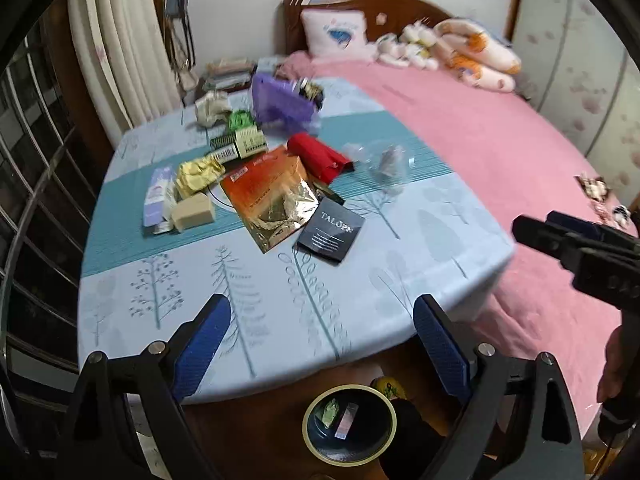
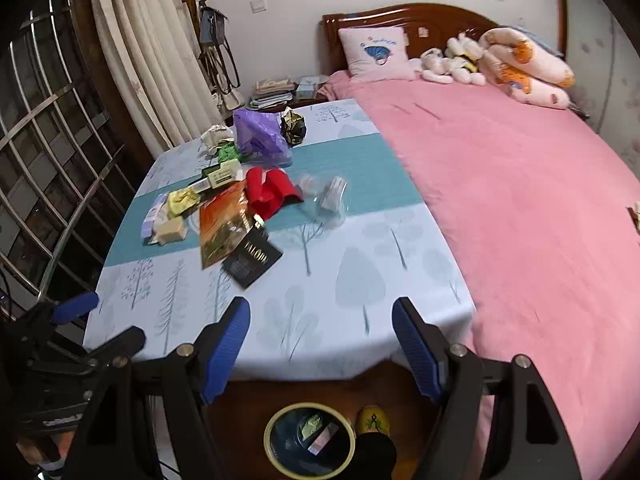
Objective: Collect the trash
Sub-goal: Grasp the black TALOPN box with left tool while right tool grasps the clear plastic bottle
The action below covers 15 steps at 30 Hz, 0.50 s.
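Both grippers hang released, fingers spread and empty: left gripper, right gripper. The black rectangular "TALOPN" packet lies nearest, ahead on the tree-print counter, slightly nearer the left.

The left tool is held with its blue-padded fingers spread wide, nothing between them. The right tool is likewise wide open and empty. Both point forward, side by side. A hand grips the right tool's handle.
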Motion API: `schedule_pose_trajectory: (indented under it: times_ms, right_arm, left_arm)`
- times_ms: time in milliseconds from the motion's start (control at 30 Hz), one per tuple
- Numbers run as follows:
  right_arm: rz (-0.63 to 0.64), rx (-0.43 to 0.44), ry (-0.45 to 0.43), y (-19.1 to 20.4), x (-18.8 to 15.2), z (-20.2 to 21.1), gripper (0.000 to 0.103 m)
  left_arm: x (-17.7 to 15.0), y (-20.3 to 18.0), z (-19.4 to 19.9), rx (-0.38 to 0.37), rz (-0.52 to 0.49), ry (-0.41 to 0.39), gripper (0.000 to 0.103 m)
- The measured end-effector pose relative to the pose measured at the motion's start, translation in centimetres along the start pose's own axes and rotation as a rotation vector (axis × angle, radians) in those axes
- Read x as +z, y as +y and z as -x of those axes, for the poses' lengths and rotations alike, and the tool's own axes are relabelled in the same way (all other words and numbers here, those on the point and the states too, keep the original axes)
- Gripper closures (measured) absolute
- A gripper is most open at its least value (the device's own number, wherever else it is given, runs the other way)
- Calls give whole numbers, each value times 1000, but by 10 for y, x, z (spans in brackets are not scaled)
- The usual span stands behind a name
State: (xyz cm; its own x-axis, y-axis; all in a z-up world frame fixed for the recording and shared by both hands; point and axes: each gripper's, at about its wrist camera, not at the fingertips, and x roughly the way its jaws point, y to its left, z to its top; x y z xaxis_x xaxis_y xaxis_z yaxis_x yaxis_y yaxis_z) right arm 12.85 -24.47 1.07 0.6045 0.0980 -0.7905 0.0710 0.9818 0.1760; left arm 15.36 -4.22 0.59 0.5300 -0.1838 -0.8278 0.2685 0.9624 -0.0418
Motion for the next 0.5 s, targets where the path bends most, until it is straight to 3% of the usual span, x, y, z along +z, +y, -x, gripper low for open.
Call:
schedule_pose_trajectory:
  times_ms: [233,500]
  right_arm:
    - [94,89,88,-34,52,-74,29]
    - [235,202,176,-51,88,-141,29]
  left_arm:
    - [47,-12,-105,34,57,173,12]
    - [67,-28,-175,138,46,253,12]
